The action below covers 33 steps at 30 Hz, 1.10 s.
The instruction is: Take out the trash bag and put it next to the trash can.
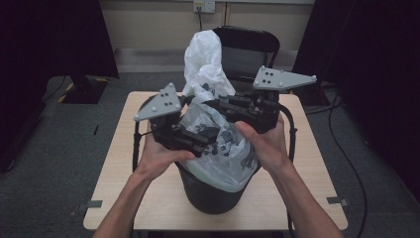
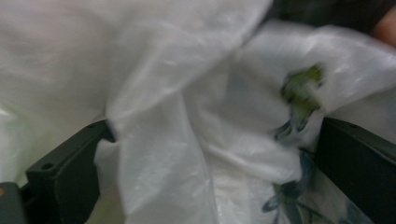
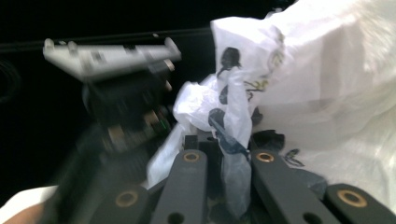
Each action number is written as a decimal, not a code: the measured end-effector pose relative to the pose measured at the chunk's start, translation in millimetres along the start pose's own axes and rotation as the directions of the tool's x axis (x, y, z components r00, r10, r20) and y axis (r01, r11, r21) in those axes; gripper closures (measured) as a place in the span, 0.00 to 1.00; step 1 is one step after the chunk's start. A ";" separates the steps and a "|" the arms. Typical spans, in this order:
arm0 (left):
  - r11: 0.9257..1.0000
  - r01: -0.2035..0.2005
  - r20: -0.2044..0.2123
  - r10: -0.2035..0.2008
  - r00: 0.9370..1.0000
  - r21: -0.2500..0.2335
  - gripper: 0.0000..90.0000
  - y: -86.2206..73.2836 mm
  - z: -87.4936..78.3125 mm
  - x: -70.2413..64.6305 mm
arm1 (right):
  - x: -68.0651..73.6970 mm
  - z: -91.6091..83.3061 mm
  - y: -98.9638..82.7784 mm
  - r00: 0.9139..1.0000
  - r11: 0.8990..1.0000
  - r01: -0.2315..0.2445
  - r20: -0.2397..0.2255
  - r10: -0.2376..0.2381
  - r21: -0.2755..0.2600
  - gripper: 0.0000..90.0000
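Note:
A white plastic bag point(image 1: 208, 64) with dark print sits in a black bin point(image 1: 213, 196) on the table, its top pulled up high. My left gripper point(image 1: 210, 146) is over the bin's near rim, held by a hand. In the left gripper view its jaws point(image 2: 215, 135) stand wide apart, open, with bunched bag film point(image 2: 187, 93) between them. My right gripper point(image 1: 210, 104) reaches in from the right. In the right gripper view its jaws point(image 3: 229, 156) are shut on a twisted strip of the bag point(image 3: 327, 70). The left gripper point(image 3: 126, 93) shows blurred beyond it.
The bin stands at the middle of a small wooden table point(image 1: 114, 163). A black chair point(image 1: 245, 49) is behind the table's far edge. Cables point(image 1: 346, 148) run over the grey floor on the right. Dark curtains hang at both sides.

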State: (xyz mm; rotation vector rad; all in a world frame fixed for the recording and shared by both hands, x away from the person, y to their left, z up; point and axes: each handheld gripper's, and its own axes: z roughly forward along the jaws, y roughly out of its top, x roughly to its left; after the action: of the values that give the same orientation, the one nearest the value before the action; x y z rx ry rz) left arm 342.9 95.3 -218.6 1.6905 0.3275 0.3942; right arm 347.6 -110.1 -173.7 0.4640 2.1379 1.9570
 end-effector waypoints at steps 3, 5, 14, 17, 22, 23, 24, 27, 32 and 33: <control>0.999 -0.016 -0.003 0.016 1.000 0.038 0.41 0.2 1.1 -2.1 | 2.1 -2.8 2.7 1.000 1.000 0.004 0.000 -0.004 -0.003 0.99; 0.999 -0.034 0.007 0.034 0.999 0.041 0.75 -0.1 -1.9 -1.3 | 2.2 -7.4 3.0 1.000 1.000 0.004 -0.004 -0.004 -0.001 0.98; 0.999 0.024 0.025 -0.024 0.999 -0.022 0.99 2.3 -18.4 13.7 | 1.7 -36.9 2.2 0.995 0.999 0.029 0.098 -0.026 -0.027 0.21; 0.998 0.042 0.020 -0.042 0.999 -0.041 0.99 7.3 -25.1 19.6 | -1.9 -45.3 -2.4 0.994 0.999 0.037 0.102 -0.034 -0.028 0.17; 0.991 0.093 0.059 -0.088 0.994 -0.094 0.99 16.9 -28.4 26.3 | -4.8 -35.0 -15.6 0.990 0.995 0.093 0.099 -0.096 0.032 0.14; 0.990 0.098 0.066 -0.091 0.994 -0.098 0.99 18.9 -27.7 25.9 | -6.5 -30.0 -17.5 0.991 0.994 0.094 0.095 -0.098 0.051 0.14; 0.991 0.091 0.064 -0.085 0.994 -0.102 0.99 20.9 -26.5 24.9 | -9.2 -24.9 -18.7 0.992 0.995 0.085 0.091 -0.090 0.059 0.12; 0.989 0.094 0.096 -0.083 0.992 -0.114 1.00 25.8 -23.5 22.5 | -14.2 -9.0 -20.7 0.990 0.991 0.084 0.103 -0.094 0.099 0.08; 0.987 0.076 0.113 -0.061 0.992 -0.139 0.99 33.5 -18.6 20.0 | -27.4 9.6 -24.9 0.997 0.993 0.044 0.054 -0.050 0.108 0.01; 0.986 0.080 0.117 -0.063 0.991 -0.143 1.00 34.4 -17.0 19.8 | -29.6 12.0 -25.1 0.998 0.994 0.035 0.044 -0.040 0.101 0.00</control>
State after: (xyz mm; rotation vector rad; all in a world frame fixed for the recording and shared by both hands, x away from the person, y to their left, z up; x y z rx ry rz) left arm 353.1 113.7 -180.9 1.5445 0.2687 0.2624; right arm 377.1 -111.6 -201.6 0.4773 2.2074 1.8086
